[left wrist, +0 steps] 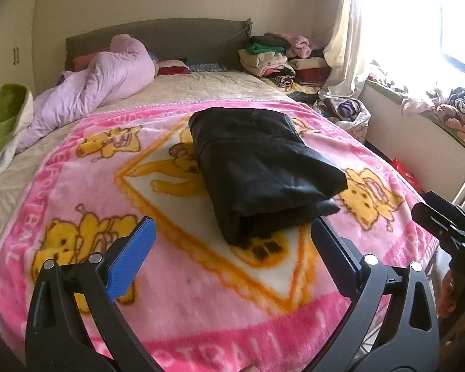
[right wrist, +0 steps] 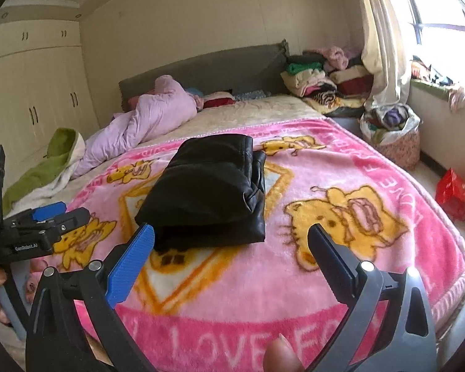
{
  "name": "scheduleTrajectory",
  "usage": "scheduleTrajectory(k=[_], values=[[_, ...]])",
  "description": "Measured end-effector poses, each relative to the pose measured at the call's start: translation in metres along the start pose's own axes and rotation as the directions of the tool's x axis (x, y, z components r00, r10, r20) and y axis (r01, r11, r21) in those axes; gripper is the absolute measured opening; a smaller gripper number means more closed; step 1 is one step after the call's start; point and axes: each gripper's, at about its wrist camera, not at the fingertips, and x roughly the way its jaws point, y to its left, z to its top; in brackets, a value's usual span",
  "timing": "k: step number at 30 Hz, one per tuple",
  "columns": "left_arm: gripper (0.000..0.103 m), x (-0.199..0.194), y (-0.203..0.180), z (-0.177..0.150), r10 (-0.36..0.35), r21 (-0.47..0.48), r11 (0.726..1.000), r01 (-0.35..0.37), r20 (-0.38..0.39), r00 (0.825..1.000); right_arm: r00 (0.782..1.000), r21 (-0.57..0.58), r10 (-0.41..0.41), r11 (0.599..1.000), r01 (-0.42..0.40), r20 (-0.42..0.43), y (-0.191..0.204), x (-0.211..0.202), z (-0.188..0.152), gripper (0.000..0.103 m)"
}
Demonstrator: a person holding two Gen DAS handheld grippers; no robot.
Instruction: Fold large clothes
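From the left wrist, the black leather garment (left wrist: 263,167) lies folded into a thick, glossy bundle on the middle of the pink blanket (left wrist: 176,294), with the left gripper (left wrist: 232,226) spread wide, empty, just short of it. From the right wrist, the same bundle (right wrist: 207,192) shows a seamed, stacked edge, and the right gripper (right wrist: 231,232) is likewise released beside it.
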Motion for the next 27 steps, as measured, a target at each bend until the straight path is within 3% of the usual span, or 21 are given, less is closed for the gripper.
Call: scheduleTrajectory(k=[8, 16, 27], values=[[0.094, -0.009, 0.000, -0.023, 0.014, 0.004, 1.000, -0.014, 0.004, 1.000, 0.999, -0.020, -0.043, 0.999, 0.044, 0.024, 0.006, -0.008, -0.024, 0.099], [0.094, -0.007, 0.004, -0.049, 0.012, -0.028, 1.000, -0.013, -0.017, 1.000, 0.998, -0.003, -0.047, 0.999, 0.047, -0.030, 0.008, -0.004, -0.043, 0.099], [0.094, -0.001, 0.009, -0.059, 0.031, -0.049, 0.998, -0.032, -0.014, 0.999, 0.997, -0.018, -0.069, 0.997, 0.069, -0.037, 0.014, 0.001, -0.058, 0.099]])
